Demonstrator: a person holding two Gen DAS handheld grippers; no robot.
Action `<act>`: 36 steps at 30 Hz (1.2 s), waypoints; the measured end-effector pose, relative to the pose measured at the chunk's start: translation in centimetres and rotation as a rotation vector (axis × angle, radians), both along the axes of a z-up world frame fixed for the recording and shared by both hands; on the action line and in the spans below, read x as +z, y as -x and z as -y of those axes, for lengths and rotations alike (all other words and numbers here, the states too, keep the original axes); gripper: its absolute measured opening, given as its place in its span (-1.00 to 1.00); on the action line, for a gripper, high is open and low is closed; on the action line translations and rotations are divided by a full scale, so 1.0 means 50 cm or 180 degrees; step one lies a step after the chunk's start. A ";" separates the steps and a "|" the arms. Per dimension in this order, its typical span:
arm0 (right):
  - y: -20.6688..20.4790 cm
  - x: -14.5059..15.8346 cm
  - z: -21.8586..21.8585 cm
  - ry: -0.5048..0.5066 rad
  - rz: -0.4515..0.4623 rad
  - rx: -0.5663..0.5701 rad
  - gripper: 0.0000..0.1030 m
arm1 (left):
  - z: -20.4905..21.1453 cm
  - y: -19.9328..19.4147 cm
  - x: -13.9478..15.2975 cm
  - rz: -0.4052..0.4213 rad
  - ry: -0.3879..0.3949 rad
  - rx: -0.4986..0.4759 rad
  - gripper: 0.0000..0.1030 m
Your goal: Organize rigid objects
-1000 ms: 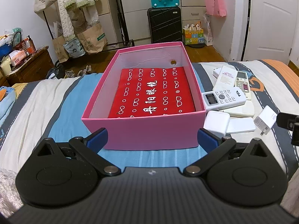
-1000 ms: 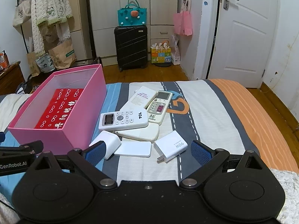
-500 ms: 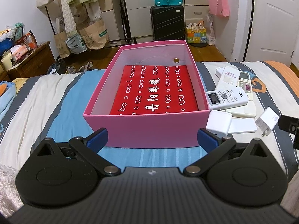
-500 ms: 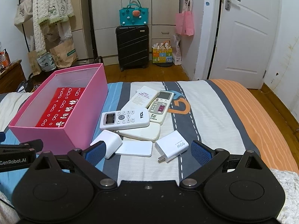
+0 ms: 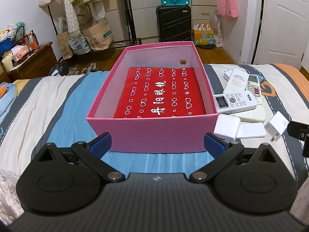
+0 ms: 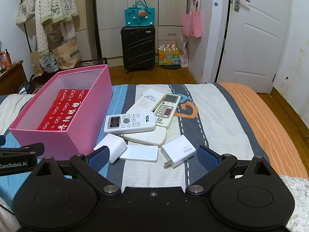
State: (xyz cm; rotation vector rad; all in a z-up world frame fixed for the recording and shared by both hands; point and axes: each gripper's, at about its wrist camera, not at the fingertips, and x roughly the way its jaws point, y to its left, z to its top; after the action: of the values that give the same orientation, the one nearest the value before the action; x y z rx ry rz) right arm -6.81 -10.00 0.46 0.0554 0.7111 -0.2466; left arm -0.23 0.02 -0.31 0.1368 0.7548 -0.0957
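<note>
A pink open box (image 5: 154, 133) with a red printed sheet (image 5: 160, 94) on its floor stands on the bed; it also shows in the right wrist view (image 6: 77, 135). Right of it lies a pile of white things: a TCL remote (image 6: 130, 122), other remotes (image 6: 167, 111), a white 90W charger (image 6: 178, 150), a white block adapter (image 6: 113, 147) and a flat white card-like piece (image 6: 140, 153). My left gripper (image 5: 157, 146) is open and empty before the box's near wall. My right gripper (image 6: 152, 156) is open and empty just short of the charger and adapter.
The bed has a striped cover (image 6: 222, 119) with an orange band at right. Beyond its far edge are a black suitcase (image 6: 138, 49), a clothes rack with bags (image 6: 54, 29), a wooden cabinet (image 5: 29, 63) at left and a white door (image 6: 256, 36).
Both views have shifted slightly: the left gripper has drawn a little back and up from the box, and the right gripper has edged toward the pile. Nothing on the bed has moved.
</note>
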 end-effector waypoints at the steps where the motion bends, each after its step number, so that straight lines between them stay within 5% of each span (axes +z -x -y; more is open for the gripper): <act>1: -0.001 0.000 0.001 0.0005 -0.0003 0.0004 0.92 | 0.000 0.000 0.000 -0.0003 -0.0002 0.0001 1.00; 36: -0.005 -0.004 0.003 -0.0005 -0.0026 0.0053 0.92 | -0.001 0.004 -0.001 -0.0063 -0.0034 -0.0017 1.00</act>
State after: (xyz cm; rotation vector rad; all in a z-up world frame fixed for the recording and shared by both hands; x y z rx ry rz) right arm -6.54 -10.16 0.24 0.0498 0.7195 -0.2304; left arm -0.44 0.05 -0.34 0.1483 0.7749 -0.0982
